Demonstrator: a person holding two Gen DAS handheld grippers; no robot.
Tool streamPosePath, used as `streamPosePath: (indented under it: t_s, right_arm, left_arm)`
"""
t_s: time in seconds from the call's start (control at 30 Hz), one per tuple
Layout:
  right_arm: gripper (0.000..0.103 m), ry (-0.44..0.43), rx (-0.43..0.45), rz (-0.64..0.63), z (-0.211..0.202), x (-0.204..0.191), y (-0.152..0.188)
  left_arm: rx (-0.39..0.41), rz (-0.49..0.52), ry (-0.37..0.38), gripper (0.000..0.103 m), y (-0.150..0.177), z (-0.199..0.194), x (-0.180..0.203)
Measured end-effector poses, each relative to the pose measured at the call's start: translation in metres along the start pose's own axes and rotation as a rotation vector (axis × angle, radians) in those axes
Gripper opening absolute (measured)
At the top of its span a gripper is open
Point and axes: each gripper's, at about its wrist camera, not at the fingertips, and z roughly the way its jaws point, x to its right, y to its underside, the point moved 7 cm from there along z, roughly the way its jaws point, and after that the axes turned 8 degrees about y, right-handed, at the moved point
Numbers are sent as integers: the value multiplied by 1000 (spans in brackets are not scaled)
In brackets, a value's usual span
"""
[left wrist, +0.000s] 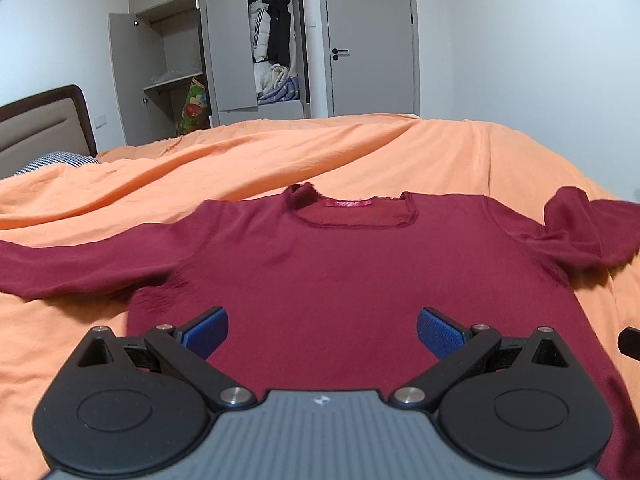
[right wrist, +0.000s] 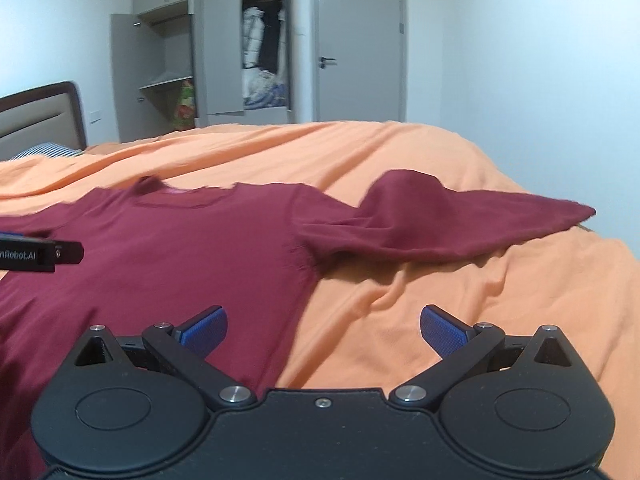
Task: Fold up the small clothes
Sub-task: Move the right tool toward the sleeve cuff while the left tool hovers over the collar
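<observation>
A dark red long-sleeved shirt lies flat on the orange bedcover, collar away from me, a pink label at the neck. Its left sleeve stretches out flat; its right sleeve is humped and rumpled. My left gripper hovers open over the lower middle of the shirt, nothing between its blue pads. My right gripper is open too, over the shirt's right side edge, one finger above cloth, the other above the bedcover. The left gripper's black body shows at the left edge of the right wrist view.
A headboard and a striped pillow stand at the far left. Beyond the bed are a grey wardrobe with open doors and hanging clothes, and a shut grey door. The bedcover is wrinkled to the right of the shirt.
</observation>
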Motion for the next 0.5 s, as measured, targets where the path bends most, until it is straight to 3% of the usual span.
streamPosePath:
  t_s: [0.3, 0.5]
  right_arm:
    - [103, 67, -26, 38, 46, 27, -19]
    - [103, 145, -14, 55, 68, 63, -30]
  left_arm:
    - [-1, -47, 43, 103, -14, 55, 22]
    - [-31, -44, 20, 103, -9, 87, 24]
